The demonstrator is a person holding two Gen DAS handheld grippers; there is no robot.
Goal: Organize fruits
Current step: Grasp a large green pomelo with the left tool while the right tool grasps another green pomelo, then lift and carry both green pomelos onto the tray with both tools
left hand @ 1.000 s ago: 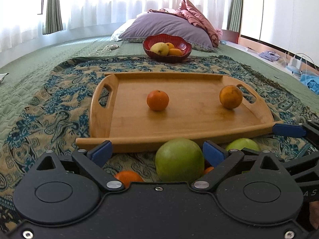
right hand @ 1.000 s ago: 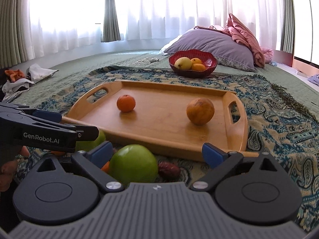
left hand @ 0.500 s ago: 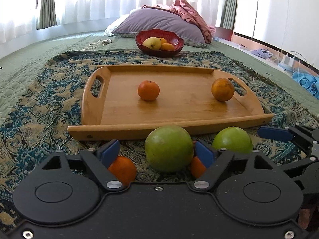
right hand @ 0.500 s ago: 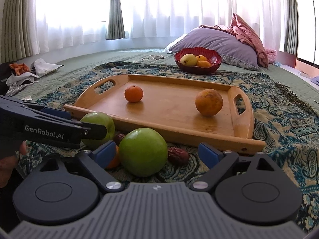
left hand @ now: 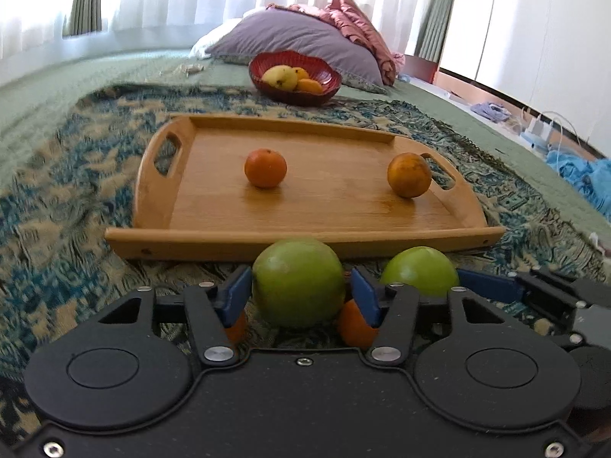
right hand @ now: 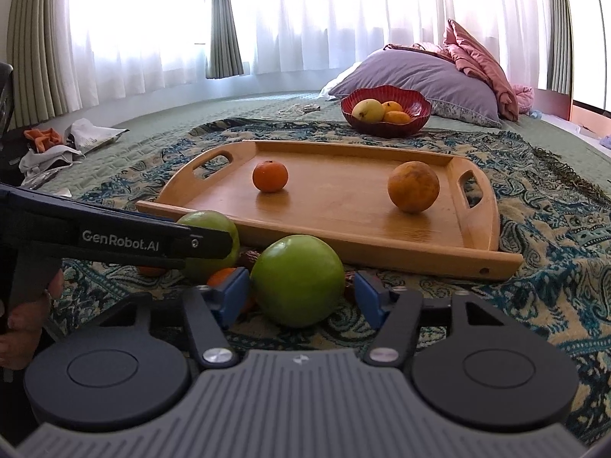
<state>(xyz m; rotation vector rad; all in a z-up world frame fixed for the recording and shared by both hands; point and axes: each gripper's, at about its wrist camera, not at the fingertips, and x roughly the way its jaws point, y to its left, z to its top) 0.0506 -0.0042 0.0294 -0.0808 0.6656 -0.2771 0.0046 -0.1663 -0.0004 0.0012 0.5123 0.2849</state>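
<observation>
blue rubber pads of the left gripper stand on either side of a green apple. its jaws have just been closing: the left pad looks to touch the skin, while a thin gap may remain at the right one, so i cannot say the grip is firm yet. the right gripper brackets a second green apple in the same way. its jaws have also just been closing, the left pad meets the fruit, and the right pad stands just clear of it. each apple lies dead ahead of its own claw, centred between the fingers, and being round it has no long axis to line up with. both tools tilt gently downward toward the patterned blue throw, side by side, with the left gripper's finger crossing the left of the right wrist view. small oranges and a dark date lie on the throw around the apples, close enough to be nudged. straight beyond, past its near rim, sits the wooden tray, holding a mandarin and a duller orange well apart. further back is a red bowl of fruit, in front of a purple pillow. as i judge it, once the grips settle, the coming move is a lift and a short forward carry over that rim.
</observation>
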